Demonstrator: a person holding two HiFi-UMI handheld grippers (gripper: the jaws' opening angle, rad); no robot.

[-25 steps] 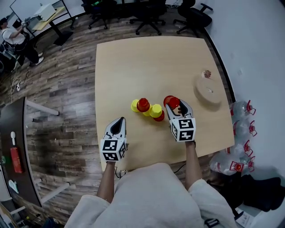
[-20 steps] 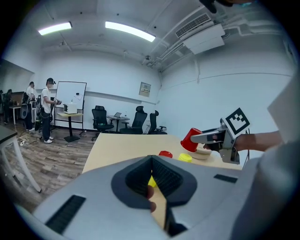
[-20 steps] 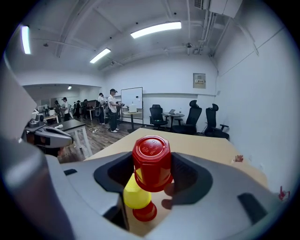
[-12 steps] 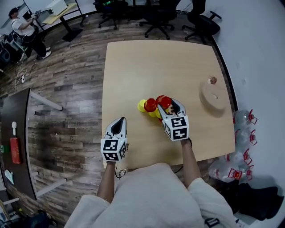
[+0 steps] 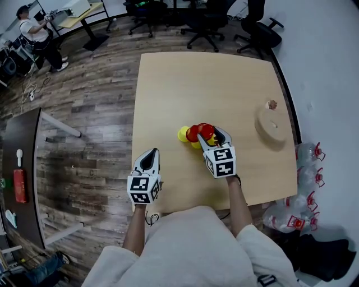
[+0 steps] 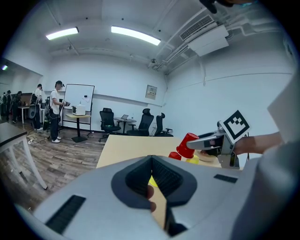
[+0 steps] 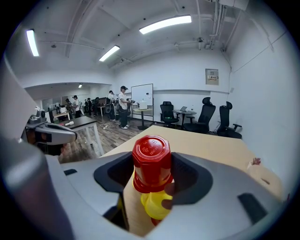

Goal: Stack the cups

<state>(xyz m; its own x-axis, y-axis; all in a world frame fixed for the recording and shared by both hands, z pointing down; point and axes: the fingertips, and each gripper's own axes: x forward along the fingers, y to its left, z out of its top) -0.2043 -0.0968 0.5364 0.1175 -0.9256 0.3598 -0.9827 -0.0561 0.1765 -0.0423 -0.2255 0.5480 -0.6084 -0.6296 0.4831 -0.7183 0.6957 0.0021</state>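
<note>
A cluster of cups stands mid-table: a yellow cup at its left, a red cup beside it, and another yellow cup under my right gripper. My right gripper is shut on an upside-down red cup, held just above that yellow cup; the same red cup shows in the left gripper view. My left gripper hangs near the table's front left edge, its jaws closed together with nothing held, well apart from the cups.
A round wooden disc lies at the table's right side with a small object behind it. Office chairs stand beyond the far edge. Water bottles sit on the floor at the right.
My right gripper has carried the red cup leftward, from beside the cluster to over it. The left gripper has stayed where it was.
</note>
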